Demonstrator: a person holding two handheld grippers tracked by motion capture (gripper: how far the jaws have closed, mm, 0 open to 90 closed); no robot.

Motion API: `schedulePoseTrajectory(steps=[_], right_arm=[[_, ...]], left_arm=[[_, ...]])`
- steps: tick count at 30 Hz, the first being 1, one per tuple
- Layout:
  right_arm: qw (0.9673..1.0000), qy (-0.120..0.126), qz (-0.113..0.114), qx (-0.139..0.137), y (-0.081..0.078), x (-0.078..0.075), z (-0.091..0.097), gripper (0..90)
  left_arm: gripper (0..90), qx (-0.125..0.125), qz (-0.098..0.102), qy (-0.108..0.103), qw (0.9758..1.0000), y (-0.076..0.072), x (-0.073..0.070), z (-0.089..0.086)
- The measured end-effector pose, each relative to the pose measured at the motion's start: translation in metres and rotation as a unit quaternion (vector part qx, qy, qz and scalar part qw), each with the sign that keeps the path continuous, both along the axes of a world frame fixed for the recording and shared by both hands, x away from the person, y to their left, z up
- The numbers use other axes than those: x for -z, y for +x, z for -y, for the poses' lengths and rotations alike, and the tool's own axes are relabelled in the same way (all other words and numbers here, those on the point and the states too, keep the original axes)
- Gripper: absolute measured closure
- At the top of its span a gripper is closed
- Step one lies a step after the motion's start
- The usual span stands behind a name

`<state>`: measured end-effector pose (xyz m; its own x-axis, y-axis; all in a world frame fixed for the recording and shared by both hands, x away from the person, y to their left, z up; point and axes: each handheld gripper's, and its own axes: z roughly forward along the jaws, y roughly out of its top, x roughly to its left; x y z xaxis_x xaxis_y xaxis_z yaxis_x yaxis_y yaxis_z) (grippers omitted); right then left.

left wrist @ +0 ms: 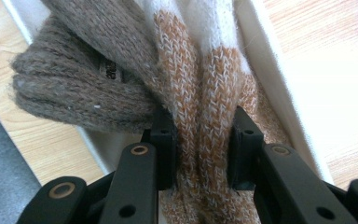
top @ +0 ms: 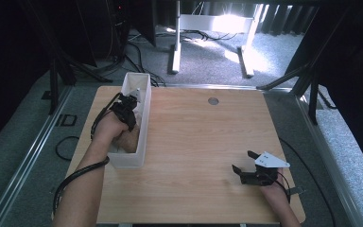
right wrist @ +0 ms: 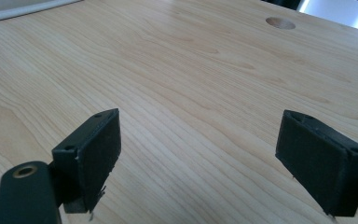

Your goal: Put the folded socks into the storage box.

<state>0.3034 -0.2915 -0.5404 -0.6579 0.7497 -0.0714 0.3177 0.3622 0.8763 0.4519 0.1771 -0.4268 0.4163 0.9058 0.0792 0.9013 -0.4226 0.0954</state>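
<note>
An orange-and-white knitted sock (left wrist: 205, 107) sat clamped between my left gripper (left wrist: 204, 140) pads, inside the white bin (top: 144, 123) at the table's (top: 203, 156) left side. A grey-brown knitted sock (left wrist: 74, 79) lay just beside it, touching. My right gripper (right wrist: 209, 154) rested low over bare wood, well apart, its jaws wide and empty.

A light wooden table (top: 203, 156) with a round hole (top: 213, 100) near its far edge; cables (top: 142, 52) trail on grey carpet (top: 208, 56) beyond, perhaps beside a white stand (top: 212, 23).
</note>
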Motion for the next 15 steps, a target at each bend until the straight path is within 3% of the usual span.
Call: schedulePoseTrajectory(steps=[15], right_arm=[[1.0,-0.001,0.001,0.001,0.0009,0.0008,0.0002,13.7]], left_arm=[[67.5,0.002,0.005,-0.003,1.0,0.0052,0.0096,0.0074]])
